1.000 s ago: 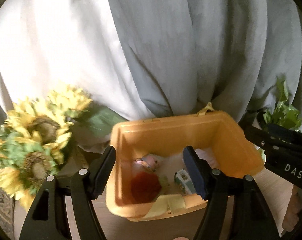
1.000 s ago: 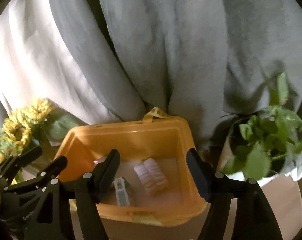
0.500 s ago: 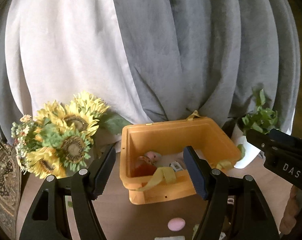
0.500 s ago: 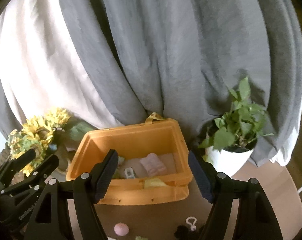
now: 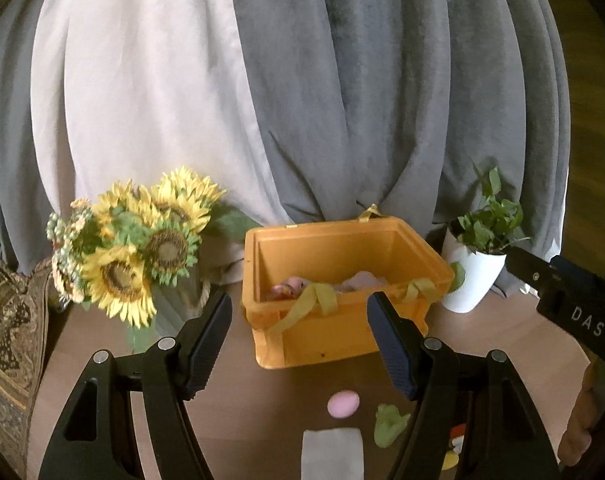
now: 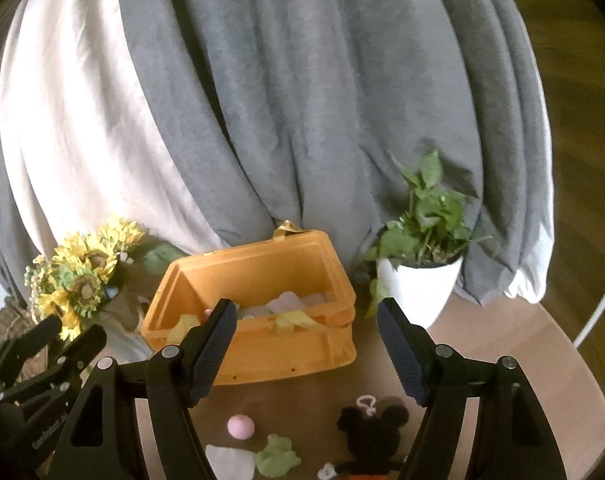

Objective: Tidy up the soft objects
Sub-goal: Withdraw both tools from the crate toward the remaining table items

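An orange bin with yellow straps stands on the round wooden table and holds several soft items, pink ones among them. In front of it lie a pink ball, a green soft piece, a white cloth and a black mouse plush. My left gripper is open and empty, back from the bin. My right gripper is open too, nothing between its fingers; it shows at the right edge of the left wrist view.
A sunflower bunch stands left of the bin, a potted plant in a white pot to its right. Grey and white curtains hang close behind. A patterned cushion sits far left.
Both grippers have pulled back and up from over the bin. The table in front with the pink ball, green piece, cloth and plush has come into view. Both stay open.
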`<state>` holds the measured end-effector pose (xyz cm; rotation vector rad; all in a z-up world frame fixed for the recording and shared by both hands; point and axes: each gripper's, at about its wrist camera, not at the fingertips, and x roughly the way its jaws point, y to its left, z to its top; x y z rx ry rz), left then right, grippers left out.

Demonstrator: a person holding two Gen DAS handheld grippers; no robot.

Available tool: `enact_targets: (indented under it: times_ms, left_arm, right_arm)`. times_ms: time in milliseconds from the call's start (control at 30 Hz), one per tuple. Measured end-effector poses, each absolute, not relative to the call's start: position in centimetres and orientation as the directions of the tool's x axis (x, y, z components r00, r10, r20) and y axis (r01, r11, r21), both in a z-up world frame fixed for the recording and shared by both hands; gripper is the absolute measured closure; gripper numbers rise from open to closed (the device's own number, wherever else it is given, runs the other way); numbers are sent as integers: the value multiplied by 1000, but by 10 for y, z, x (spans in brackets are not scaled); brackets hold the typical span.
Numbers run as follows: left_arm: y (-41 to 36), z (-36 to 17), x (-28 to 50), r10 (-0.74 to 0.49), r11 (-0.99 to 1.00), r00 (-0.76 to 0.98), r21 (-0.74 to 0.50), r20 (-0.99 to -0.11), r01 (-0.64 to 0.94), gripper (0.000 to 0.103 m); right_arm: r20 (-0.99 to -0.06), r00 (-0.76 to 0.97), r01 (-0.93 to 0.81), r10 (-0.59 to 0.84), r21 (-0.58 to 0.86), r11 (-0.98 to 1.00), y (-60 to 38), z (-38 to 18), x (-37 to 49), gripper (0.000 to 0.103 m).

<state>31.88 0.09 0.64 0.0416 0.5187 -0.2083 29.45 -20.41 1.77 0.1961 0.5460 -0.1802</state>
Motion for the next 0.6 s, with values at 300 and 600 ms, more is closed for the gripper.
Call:
enact_targets:
  times_ms: [300,600]
  left_arm:
    - [10,-10,284,-190,978,845,-15,-500,210,34]
    - [11,-27,257,-194,976,845,-10,-498,218,34]
  right_arm:
    - [-509,845,265,-166,127,956,-197,9,256,29]
    - [-484,856,275,-179,134,952,-195,-6,223,29]
